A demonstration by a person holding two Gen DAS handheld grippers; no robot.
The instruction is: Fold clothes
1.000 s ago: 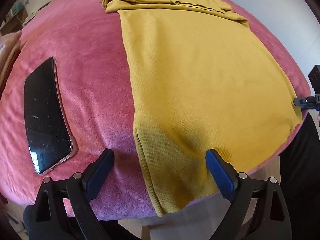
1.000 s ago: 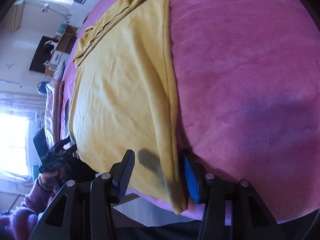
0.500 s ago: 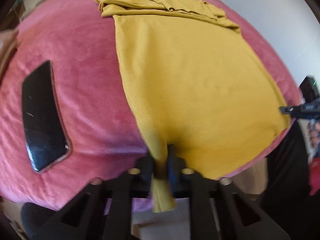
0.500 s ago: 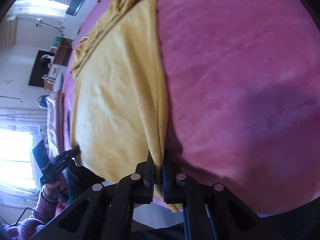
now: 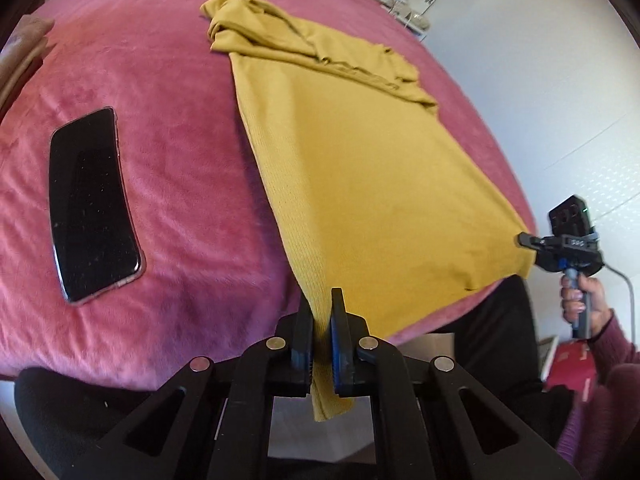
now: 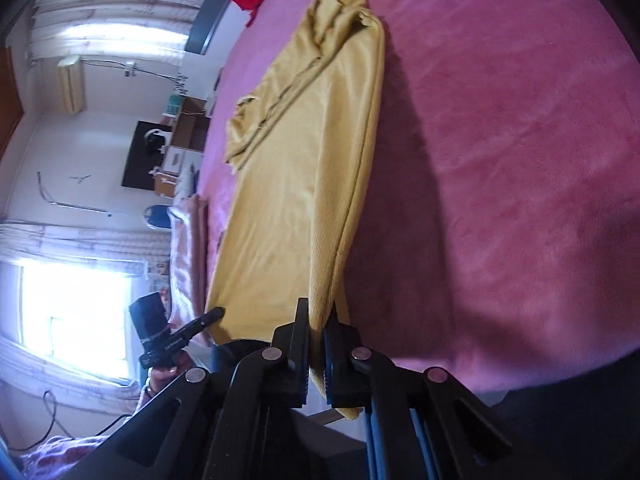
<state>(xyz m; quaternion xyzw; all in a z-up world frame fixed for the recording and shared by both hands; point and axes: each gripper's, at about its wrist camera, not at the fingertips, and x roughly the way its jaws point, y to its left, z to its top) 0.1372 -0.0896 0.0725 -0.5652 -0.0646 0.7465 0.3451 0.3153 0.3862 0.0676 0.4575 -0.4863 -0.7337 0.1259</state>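
Left wrist view shows your left tool point(image 5: 321, 344) clamped on one near corner of the yellow garment point(image 5: 360, 168), the cloth pinched between its pads with a short tail hanging below. Your right tool point(image 6: 316, 354) is clamped the same way on the other near corner, and it shows from the left wrist at the cloth's far hem corner point(image 5: 524, 238).

The garment lies lengthwise on the pink bed point(image 5: 172, 200), its body smooth and flat, with the sleeves and collar end gathered into a loose bundle at the far end. A black phone point(image 5: 92, 204) lies on the bed, well apart from the cloth on its left.

You look to be early in the fold: the sleeves seem tucked in, both hem corners are secured, but the body is not yet doubled over. What remains is carrying the hem up towards the collar end, laying it down square, and probably one more fold after that.
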